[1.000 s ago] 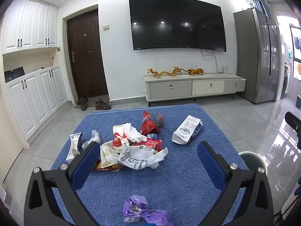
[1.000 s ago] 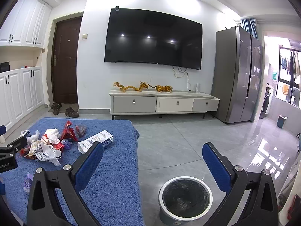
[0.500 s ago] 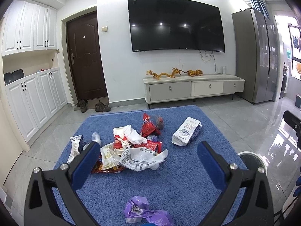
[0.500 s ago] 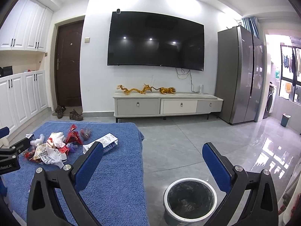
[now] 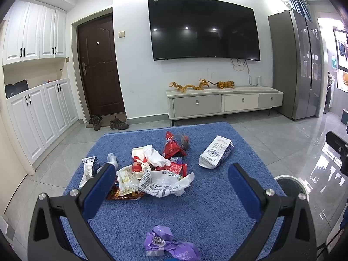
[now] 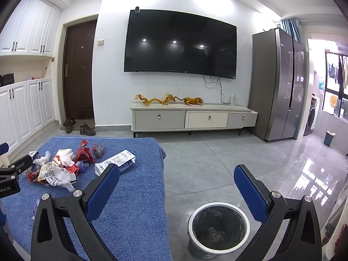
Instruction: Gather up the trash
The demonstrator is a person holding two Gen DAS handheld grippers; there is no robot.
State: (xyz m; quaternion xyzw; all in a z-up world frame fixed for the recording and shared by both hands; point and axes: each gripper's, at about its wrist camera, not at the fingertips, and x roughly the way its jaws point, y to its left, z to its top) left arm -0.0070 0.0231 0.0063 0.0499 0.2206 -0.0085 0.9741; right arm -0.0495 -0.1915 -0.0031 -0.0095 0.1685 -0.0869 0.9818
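My left gripper (image 5: 171, 181) had its blue fingers (image 5: 99, 190) spread wide with nothing between them, hovering over the near half of the desk (image 5: 206, 213), which was covered in blue towelling. My right gripper (image 6: 176, 188) was just as wide and empty, hanging past the desk's right edge above the trash bin (image 6: 218, 228) on the floor, lined with a dark bag.

Closest to the left fingers, by the near edge, lay a crumpled purple wrapper (image 5: 167, 243). Further in, around the middle of the desk, sat the main pile of trash (image 5: 152, 174): a white printed plastic bag, red snack packets, a yellowish pouch and a wad of white tissue, all overlapping. A white paper bag (image 5: 215, 152) lay apart toward the right edge, and a small white packet (image 5: 88, 169) near the left edge.

I judged all of it light, thin and crinkly, likely to slide on foil faces and to spring open. I would pinch each piece at a bunched fold or crumpled ridge, not a flat face, and take the purple wrapper first, being nearest and alone.
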